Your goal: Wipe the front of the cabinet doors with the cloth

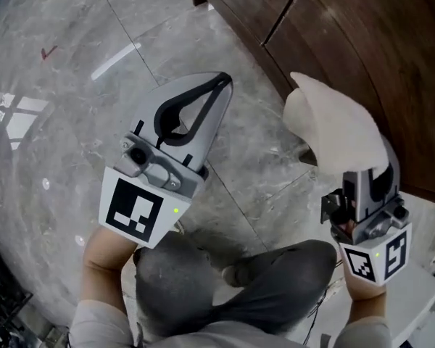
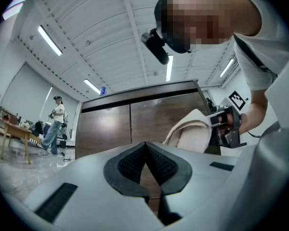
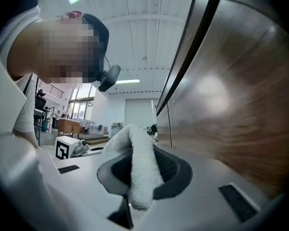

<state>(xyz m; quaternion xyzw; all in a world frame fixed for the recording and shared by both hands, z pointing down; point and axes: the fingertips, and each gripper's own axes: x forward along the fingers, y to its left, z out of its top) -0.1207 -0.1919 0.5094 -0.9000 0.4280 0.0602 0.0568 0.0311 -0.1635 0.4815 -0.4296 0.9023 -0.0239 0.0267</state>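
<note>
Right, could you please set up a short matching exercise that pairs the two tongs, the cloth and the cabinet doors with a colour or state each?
Things:
1. left tongs
2. right tongs
3. cloth
4. cabinet doors

Colour or state:
A. dark brown wood
B. shut, with nothing between them
C. cream-coloured, sticking out past the tips
D. shut on the cloth

Pairs: 1-B, 2-D, 3-C, 4-A.

Around you: stone floor, lit ceiling, a figure far off.
Beneath you lies grey marbled floor point(image 1: 72, 122) with a small red mark point(image 1: 48, 51); above you, strip lights point(image 2: 49, 40) cross the white ceiling point(image 2: 111, 42); in the distance a person point(image 2: 54, 124) stands near a wooden table point(image 2: 14, 134).
</note>
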